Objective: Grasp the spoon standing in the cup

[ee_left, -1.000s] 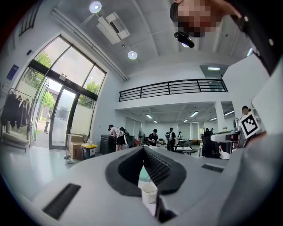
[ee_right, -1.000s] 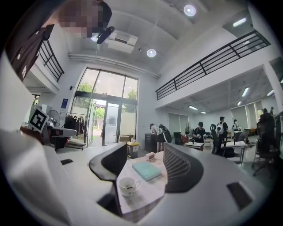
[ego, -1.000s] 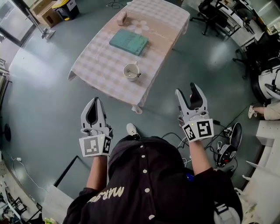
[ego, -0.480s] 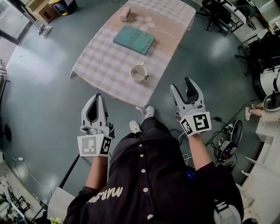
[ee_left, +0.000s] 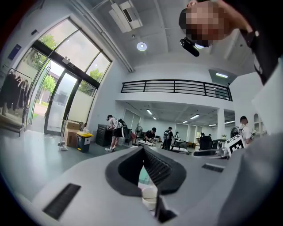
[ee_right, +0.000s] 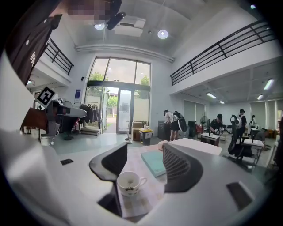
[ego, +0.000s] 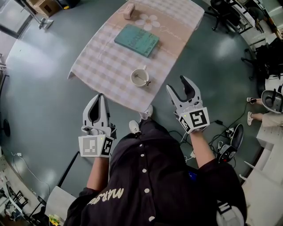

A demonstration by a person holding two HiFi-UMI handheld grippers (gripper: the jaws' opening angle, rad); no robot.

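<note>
A white cup (ego: 139, 77) stands near the front edge of the low table (ego: 106, 66), with a small spoon (ego: 143, 80) in it, its handle at the right rim. My right gripper (ego: 179, 84) is open, held in the air right of the cup and off the table's front corner. In the right gripper view the cup (ee_right: 129, 182) and spoon (ee_right: 128, 189) sit low between the open jaws of the right gripper (ee_right: 143, 164), still some way ahead. My left gripper (ego: 100, 96) is shut and empty, short of the table's front edge. Through the left gripper (ee_left: 142, 149) only part of the cup (ee_left: 149, 197) shows.
A teal book (ego: 136, 39) lies mid-table and a small pink box (ego: 129, 10) at the far end. The checked cloth hangs over the table edges. Office chairs (ego: 230, 17) and floor cables (ego: 223, 132) are on the right. People stand in the background (ee_right: 173, 123).
The person has stepped toward the table, which now lies closer. The right gripper has moved forward and left toward the cup. The left gripper has hardly moved.
</note>
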